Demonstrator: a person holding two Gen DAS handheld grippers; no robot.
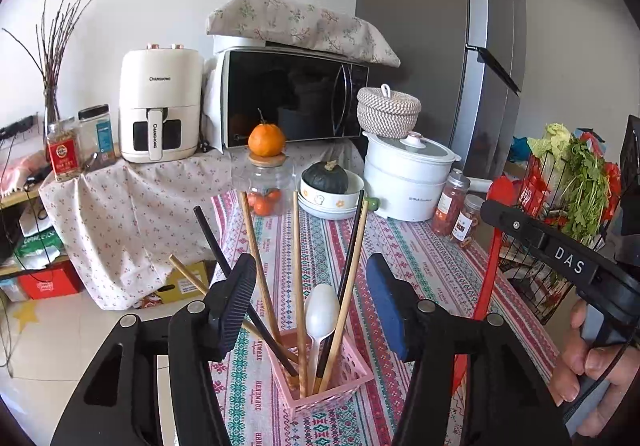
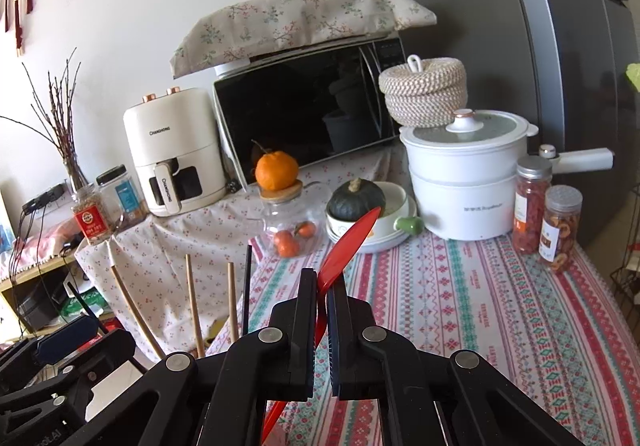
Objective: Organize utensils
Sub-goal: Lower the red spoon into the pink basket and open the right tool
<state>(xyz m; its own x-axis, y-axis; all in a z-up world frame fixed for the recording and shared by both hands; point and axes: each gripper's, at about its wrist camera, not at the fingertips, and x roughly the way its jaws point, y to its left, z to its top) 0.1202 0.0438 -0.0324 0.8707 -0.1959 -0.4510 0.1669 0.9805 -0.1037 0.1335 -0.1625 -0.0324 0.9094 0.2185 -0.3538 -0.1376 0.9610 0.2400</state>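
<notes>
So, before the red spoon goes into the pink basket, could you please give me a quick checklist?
1. Right gripper shut on red spoon: ok.
2. Left gripper open, pads off the white spoon: ok.
3. Pink basket upright on the tablecloth: ok.
4. Free space among the chopsticks: cannot tell.
5. Left gripper out of the drop path: not ok, it straddles the basket.

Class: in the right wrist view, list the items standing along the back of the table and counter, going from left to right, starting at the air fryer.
Air fryer → orange on the jar lid → dark green squash → white electric pot → two lidded jars of dried food.
</notes>
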